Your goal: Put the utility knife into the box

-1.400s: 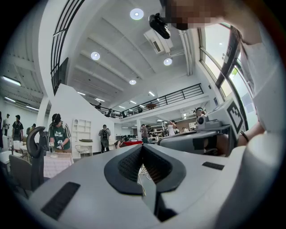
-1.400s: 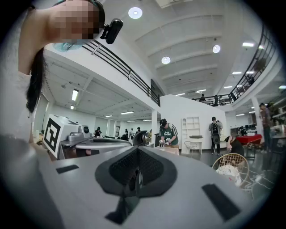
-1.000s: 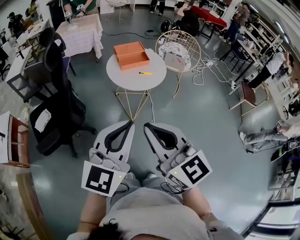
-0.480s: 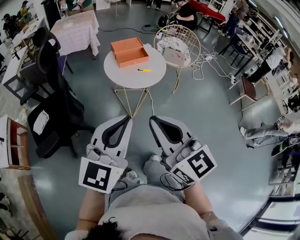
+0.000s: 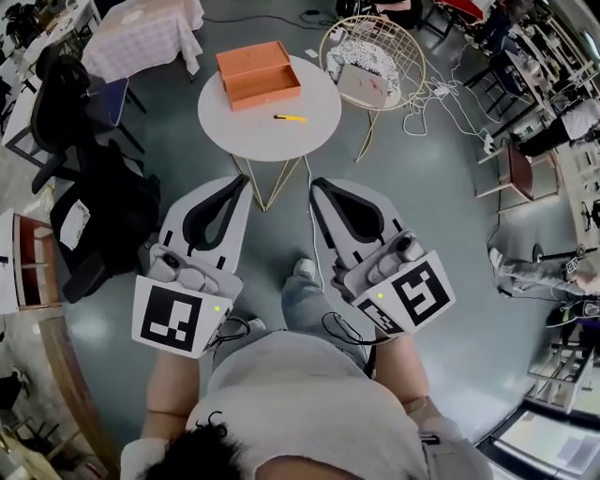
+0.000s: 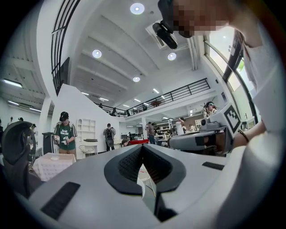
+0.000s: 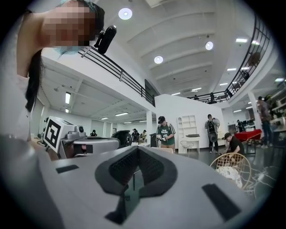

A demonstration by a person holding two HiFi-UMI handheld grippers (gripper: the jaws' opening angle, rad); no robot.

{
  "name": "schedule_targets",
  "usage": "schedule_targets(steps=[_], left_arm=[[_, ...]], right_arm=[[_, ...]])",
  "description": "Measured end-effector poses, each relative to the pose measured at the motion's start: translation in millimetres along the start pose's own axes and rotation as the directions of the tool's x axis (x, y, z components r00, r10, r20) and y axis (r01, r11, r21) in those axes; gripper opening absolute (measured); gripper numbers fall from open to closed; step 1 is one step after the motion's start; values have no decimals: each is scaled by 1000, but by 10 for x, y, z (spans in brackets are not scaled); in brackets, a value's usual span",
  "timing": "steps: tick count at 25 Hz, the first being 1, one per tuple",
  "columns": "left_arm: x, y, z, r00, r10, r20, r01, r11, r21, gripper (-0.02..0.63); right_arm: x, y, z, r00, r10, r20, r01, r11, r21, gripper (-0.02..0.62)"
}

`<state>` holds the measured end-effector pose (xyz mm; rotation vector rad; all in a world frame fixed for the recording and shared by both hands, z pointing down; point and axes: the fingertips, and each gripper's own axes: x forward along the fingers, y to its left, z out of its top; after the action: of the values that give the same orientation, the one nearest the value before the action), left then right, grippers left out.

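Utility knife [image 5: 290, 118] lies on the round white table [image 5: 246, 134], at 5 o'clock from the open orange box [image 5: 258, 73] and apart from it. Toward 6 o'clock, off the table, the left gripper [image 5: 241, 180] and right gripper [image 5: 319, 184] hang with jaws pressed together, holding nothing.

Bright, even light comes from round ceiling lamps [image 6: 137, 8] and a tall window [image 6: 223, 49], lying flat on the grey shell of the left gripper [image 6: 142, 146]. The glossy floor [image 5: 469, 225] carries soft reflections. All 3 views bulge at the edges; both gripper views are ringed in black.
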<state>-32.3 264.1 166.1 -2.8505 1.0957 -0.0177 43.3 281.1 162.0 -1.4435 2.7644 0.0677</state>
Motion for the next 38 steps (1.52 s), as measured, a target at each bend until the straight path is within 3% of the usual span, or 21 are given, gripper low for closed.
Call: schedule_targets(steps=[10,18,23,32,38], left_arm=[[1155,177,69,993,109,32,-110,994,18,9],[1542,550,-109,993,120,-5,-120,993,-2,9],[1711,1091,-278,994,108,-13,-109,993,-35,9],[2026,2181,-421,1000,-3,-22,3,1000,-23,9],[2249,2677,-674,999,-52,10,52,997,-64,9]], right_arm=[[281,-1200,-119,995,97,-28,-96,995,24,8],[707,-1519,-362,990,129,-59,-125,990,70,8],[1193,-1649,-440,993,91,-78,-86,994,63,8],[2225,-1779,-468,995,-4,-101,9,999,44,8],[2619,-1888,-712,988,-70,-140,73,997,17,8]])
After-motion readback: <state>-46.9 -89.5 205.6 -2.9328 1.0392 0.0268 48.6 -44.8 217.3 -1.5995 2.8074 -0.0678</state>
